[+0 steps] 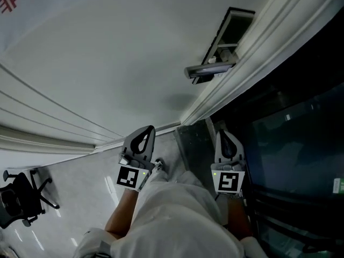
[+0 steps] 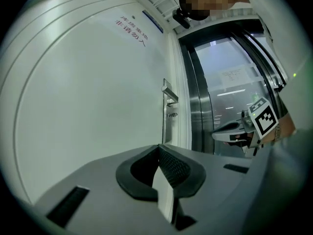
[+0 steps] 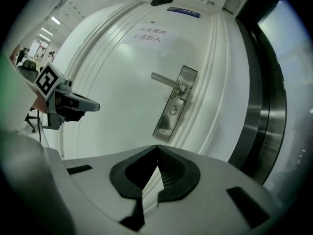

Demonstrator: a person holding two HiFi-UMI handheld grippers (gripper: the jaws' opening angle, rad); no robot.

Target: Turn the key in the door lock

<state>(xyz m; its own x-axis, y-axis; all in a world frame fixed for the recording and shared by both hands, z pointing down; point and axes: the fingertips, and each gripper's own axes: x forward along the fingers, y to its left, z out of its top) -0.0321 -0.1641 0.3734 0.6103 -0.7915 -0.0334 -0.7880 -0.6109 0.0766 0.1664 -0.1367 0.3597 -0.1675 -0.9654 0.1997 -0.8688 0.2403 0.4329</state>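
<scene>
Right gripper (image 3: 156,148) shut, empty — lock plate (image 3: 171,114) upright, handle (image 3: 166,81) pointing left

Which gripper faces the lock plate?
The right gripper: the lock plate sits ahead of its shut jaws; the left gripper sees it edge-on.

Quick headcount, all placed off the door handle (image 3: 168,82): one handle on one lock plate (image 3: 166,124), one lock cylinder (image 3: 172,110) just below the handle, all on one white door (image 3: 107,92). There's one patch of red lettering (image 3: 151,35) above the handle and one blue plate (image 3: 183,12) higher still. Two grippers sit apart from the handle, the left gripper (image 1: 144,138) and the right gripper (image 1: 226,141), with two marker cubes, the left cube (image 1: 129,177) and the right cube (image 1: 228,181); also one office chair (image 1: 19,198) well away from the handle and one dark glass panel (image 1: 290,144) beyond it.
</scene>
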